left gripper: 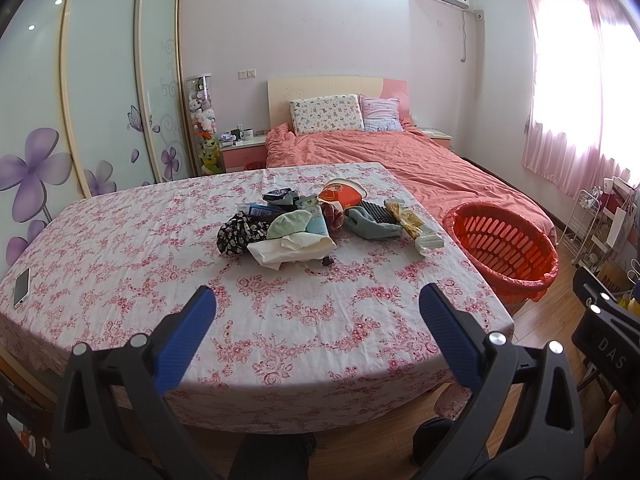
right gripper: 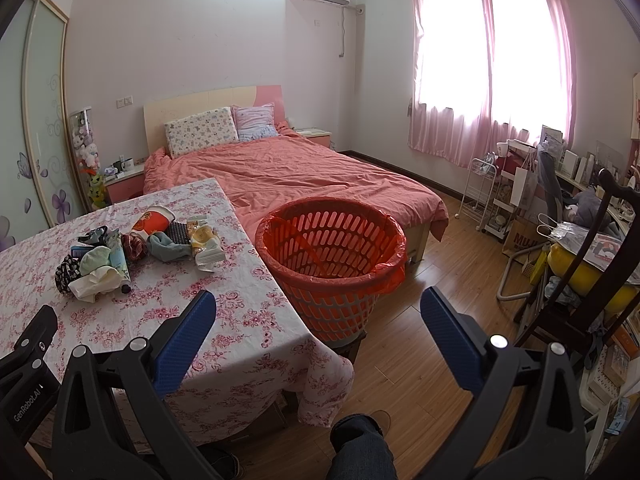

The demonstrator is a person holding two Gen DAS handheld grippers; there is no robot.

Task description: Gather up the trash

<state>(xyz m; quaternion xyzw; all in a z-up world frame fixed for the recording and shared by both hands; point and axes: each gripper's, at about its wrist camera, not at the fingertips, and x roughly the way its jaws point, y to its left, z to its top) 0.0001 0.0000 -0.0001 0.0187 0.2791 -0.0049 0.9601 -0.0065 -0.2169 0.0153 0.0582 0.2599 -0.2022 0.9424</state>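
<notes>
The left gripper (left gripper: 318, 304) is hovering with jaws spread wide and empty above the near edge of the floral-clothed table (left gripper: 120, 248); bare cloth is lying open between it and the trash pile (left gripper: 316, 220) at the table's middle. The right gripper (right gripper: 318, 306) is also gaping, holding nothing, off the table's right edge, facing the orange basket (right gripper: 332, 268), which is standing on the wood floor (right gripper: 440, 360) just beside that table. A phone (left gripper: 22, 287) is lying at the table's left edge. "DAS" and "GenRobot.AI" are reading on the gripper bodies.
</notes>
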